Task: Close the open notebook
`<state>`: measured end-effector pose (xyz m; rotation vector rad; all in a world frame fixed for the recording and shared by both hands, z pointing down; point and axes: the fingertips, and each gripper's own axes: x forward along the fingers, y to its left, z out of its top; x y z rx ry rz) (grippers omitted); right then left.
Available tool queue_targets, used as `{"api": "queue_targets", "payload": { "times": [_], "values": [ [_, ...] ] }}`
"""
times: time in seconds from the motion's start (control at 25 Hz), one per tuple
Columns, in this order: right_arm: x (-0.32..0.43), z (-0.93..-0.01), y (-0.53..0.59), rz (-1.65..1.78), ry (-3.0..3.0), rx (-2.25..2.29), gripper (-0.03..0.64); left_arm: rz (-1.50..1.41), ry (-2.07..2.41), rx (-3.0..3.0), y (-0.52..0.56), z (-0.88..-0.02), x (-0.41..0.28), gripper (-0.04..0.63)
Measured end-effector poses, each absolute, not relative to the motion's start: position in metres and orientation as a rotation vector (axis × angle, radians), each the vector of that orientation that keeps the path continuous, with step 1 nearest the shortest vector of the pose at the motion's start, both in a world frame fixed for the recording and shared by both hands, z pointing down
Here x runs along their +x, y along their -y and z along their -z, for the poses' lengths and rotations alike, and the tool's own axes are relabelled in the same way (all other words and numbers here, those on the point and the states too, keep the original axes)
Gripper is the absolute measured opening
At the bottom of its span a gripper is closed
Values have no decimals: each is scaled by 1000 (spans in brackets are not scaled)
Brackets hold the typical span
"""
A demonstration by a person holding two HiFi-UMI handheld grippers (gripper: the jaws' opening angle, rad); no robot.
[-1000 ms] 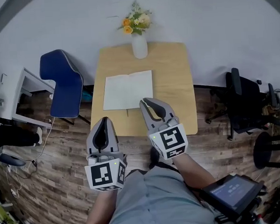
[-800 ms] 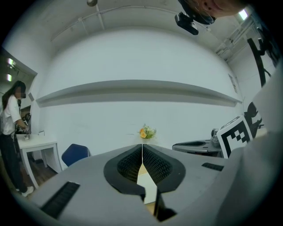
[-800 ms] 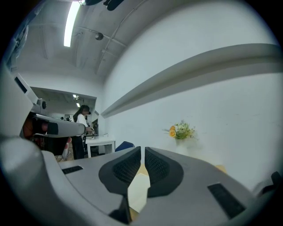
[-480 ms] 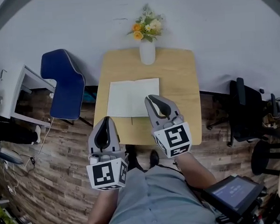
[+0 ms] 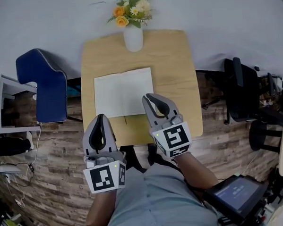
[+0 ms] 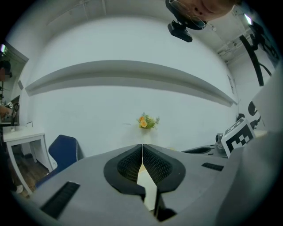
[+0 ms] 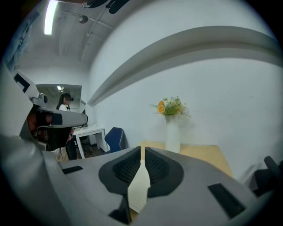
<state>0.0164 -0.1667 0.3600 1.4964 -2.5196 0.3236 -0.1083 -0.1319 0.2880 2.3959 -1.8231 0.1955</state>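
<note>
The open notebook [image 5: 123, 91] lies flat with pale pages up on a small wooden table [image 5: 177, 80]; a strip of its page shows between the jaws in the right gripper view [image 7: 140, 185]. My right gripper [image 5: 149, 100] is shut and empty, its tips over the notebook's near right corner. My left gripper [image 5: 99, 118] is shut and empty too, hanging at the table's near edge, just short of the notebook's near left corner. In the left gripper view the jaw tips [image 6: 142, 145] meet, with a sliver of page behind them.
A white vase with orange and yellow flowers [image 5: 133, 32] stands at the table's far edge by the wall. A blue chair [image 5: 43, 87] stands left of the table, a white desk [image 5: 3, 101] beyond it, black office chairs [image 5: 247, 100] to the right. The floor is wood planks.
Both grippers have moved forward toward the table and a little lower; the right one now hangs over the notebook's corner, the left one reaches the table's edge. Both stay shut.
</note>
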Motion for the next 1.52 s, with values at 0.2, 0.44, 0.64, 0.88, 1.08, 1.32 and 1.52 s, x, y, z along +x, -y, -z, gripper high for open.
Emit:
{"api": "queue_targets", "payload": {
  "times": [0.2, 0.44, 0.64, 0.88, 1.08, 1.32, 1.52],
  "values": [
    [32, -396, 170, -442, 2424, 1548, 54, -262, 1715, 2402, 150, -317, -99, 20],
    [39, -438, 175, -565, 2339, 1583, 54, -345, 1632, 2377, 171, -356, -101, 21],
    [39, -471, 171, -639, 2284, 1582, 172, -407, 1576, 2343, 182, -387, -107, 20],
    [51, -510, 163, -806, 2236, 1587, 196, -460, 1515, 2295, 183, -425, -104, 20],
    [46, -526, 160, -937, 2231, 1565, 196, -469, 1509, 2268, 182, -438, -114, 20],
    [40, -517, 164, -939, 2252, 1555, 195, -448, 1548, 2265, 185, -429, -126, 21],
    [32, -492, 168, -890, 2313, 1525, 195, -402, 1594, 2281, 182, -404, -128, 20]
  ]
}}
